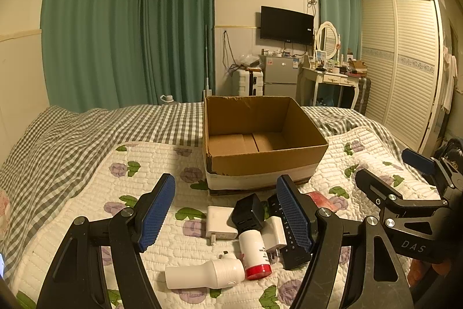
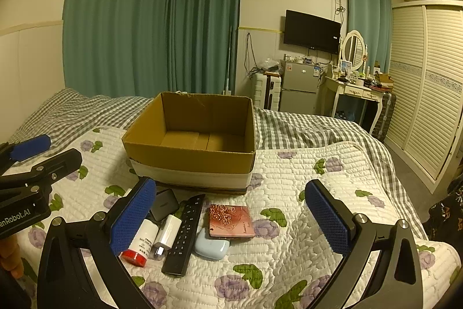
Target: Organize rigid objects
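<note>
An open brown corrugated cardboard box (image 1: 262, 135) with a white band round its base is set on a white quilted bedspread (image 1: 86, 193) printed with purple flowers and green leaves; nothing is seen lying inside it. Just in front of the box a cluster of rigid objects is laid on the quilt: a flat white square charger (image 1: 220, 222), a glossy black charging block (image 1: 249, 211), a white plastic bottle with a red cap (image 1: 254, 254), a smooth white cylindrical handheld device (image 1: 207, 273), and a long black button-covered remote control (image 2: 184, 233).

The left gripper (image 1: 228, 215) is held above this cluster with its blue textured pads spread wide, nothing between them. The right gripper (image 2: 231, 222) is likewise spread apart and grasps nothing.

Only in the right wrist view are a pink embossed floral booklet (image 2: 230, 220) and a pale blue rounded case (image 2: 211, 248) shown, the booklet resting partly on the case. The white handheld device is shown only in the left wrist view.

"DAS" is read on the right gripper's body in the left view; "enRobot.AI" is read on the left gripper's body in the right view. Small print on the bottle cannot be read.
</note>
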`<state>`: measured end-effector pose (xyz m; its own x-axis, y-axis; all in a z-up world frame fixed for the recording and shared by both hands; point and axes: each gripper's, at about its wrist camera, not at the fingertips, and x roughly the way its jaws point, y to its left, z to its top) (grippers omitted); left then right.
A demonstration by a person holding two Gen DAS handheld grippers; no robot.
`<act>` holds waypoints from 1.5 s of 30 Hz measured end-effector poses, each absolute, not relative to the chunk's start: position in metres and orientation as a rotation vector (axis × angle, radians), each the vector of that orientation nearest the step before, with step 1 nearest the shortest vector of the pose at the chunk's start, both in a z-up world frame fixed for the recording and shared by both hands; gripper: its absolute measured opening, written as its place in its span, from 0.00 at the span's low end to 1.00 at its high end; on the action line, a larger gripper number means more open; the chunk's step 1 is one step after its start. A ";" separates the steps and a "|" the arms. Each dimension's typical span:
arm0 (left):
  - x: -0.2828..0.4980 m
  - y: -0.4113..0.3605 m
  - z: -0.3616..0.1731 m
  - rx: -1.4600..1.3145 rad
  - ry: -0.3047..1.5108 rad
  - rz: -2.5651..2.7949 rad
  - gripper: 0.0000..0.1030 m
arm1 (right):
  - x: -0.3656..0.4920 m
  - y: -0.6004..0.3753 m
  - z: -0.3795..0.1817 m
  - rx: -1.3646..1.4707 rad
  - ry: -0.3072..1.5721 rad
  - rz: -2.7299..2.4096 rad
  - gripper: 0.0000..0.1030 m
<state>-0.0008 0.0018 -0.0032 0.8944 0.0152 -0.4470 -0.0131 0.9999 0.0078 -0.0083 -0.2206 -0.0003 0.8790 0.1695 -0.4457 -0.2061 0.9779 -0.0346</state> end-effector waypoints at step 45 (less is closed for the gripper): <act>0.028 0.009 -0.103 0.350 0.948 -0.032 0.73 | -0.008 -0.215 -0.041 -0.129 0.719 0.365 0.97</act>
